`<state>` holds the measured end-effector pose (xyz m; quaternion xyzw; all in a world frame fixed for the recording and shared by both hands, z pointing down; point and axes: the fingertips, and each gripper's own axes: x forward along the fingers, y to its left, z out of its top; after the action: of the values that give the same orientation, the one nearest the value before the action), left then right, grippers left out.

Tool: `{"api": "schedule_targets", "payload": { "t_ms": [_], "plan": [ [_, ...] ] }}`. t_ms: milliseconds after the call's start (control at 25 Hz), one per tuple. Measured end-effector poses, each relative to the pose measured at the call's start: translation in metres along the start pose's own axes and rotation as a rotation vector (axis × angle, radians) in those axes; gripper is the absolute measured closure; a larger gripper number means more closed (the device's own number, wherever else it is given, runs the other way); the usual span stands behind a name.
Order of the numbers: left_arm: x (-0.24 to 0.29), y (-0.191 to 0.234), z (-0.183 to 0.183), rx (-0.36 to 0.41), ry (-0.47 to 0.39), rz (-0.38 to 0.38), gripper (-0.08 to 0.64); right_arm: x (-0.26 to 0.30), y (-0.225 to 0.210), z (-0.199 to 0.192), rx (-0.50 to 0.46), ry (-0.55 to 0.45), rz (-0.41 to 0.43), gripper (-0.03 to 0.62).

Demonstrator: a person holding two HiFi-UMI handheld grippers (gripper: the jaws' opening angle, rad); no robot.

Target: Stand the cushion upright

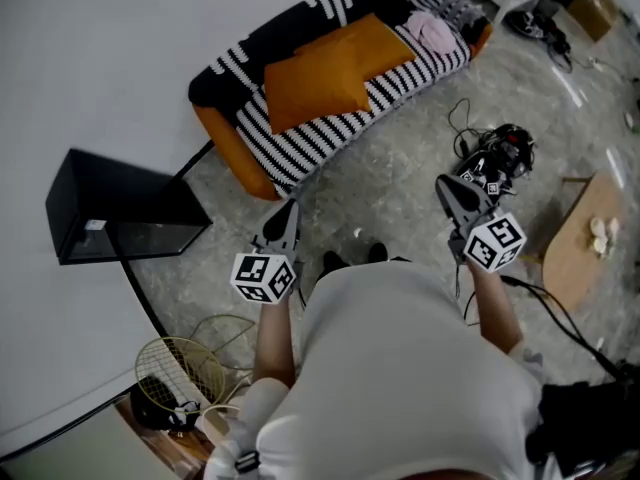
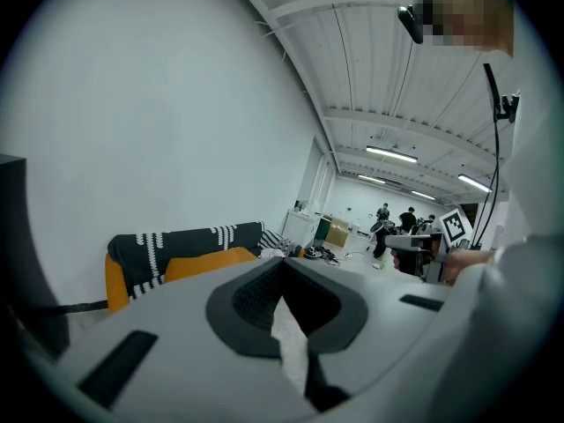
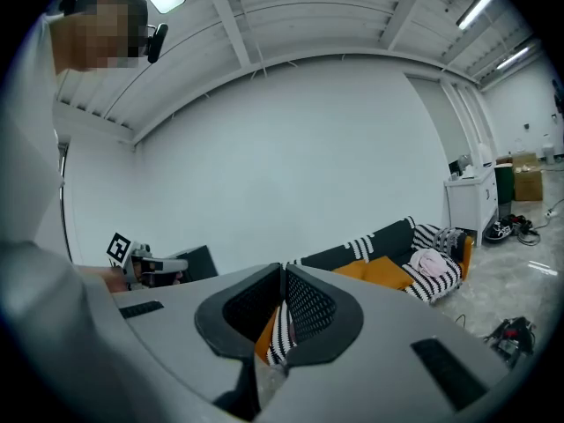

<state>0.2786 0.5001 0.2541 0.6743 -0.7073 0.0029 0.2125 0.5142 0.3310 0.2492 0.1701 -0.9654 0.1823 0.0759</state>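
An orange cushion [image 1: 315,83] lies flat on the seat of a sofa [image 1: 225,133] draped with a black-and-white striped throw. A second orange cushion [image 1: 372,43] lies just behind it. I stand on the floor short of the sofa, and both grippers are well away from the cushions. My left gripper [image 1: 288,211] is shut and empty, pointing toward the sofa's near end. My right gripper [image 1: 447,186] is shut and empty too, out to the right. Past the shut left gripper [image 2: 282,264] the cushion [image 2: 207,261] shows. Beyond the right gripper [image 3: 284,270] the cushions [image 3: 388,271] show on the sofa.
A black cabinet [image 1: 120,208] stands left of the sofa. A pink cloth [image 1: 432,30] lies at the sofa's far end. Cables and gear [image 1: 495,158] lie on the floor by my right gripper. A wooden low table [image 1: 585,238] is at right, a wire basket [image 1: 180,368] at lower left.
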Motion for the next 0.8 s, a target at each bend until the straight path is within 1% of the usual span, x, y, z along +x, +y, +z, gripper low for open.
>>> {"api": "schedule_targets", "payload": {
  "t_ms": [200, 400, 600, 800],
  "plan": [
    [0.004, -0.005, -0.008, 0.005, 0.011, 0.020, 0.558, -0.005, -0.015, -0.008, 0.004, 0.020, 0.001, 0.549],
    [0.020, -0.010, -0.005, 0.003, 0.019, 0.002, 0.558, -0.003, -0.029, -0.009, 0.045, 0.011, 0.010, 0.549],
    [0.034, 0.010, 0.009, 0.019, 0.008, -0.022, 0.558, 0.021, -0.026, -0.008, 0.046, 0.027, 0.014, 0.549],
    [0.060, 0.038, 0.021, 0.028, 0.016, -0.042, 0.558, 0.049, -0.039, -0.001, 0.055, 0.019, -0.015, 0.549]
  ]
}}
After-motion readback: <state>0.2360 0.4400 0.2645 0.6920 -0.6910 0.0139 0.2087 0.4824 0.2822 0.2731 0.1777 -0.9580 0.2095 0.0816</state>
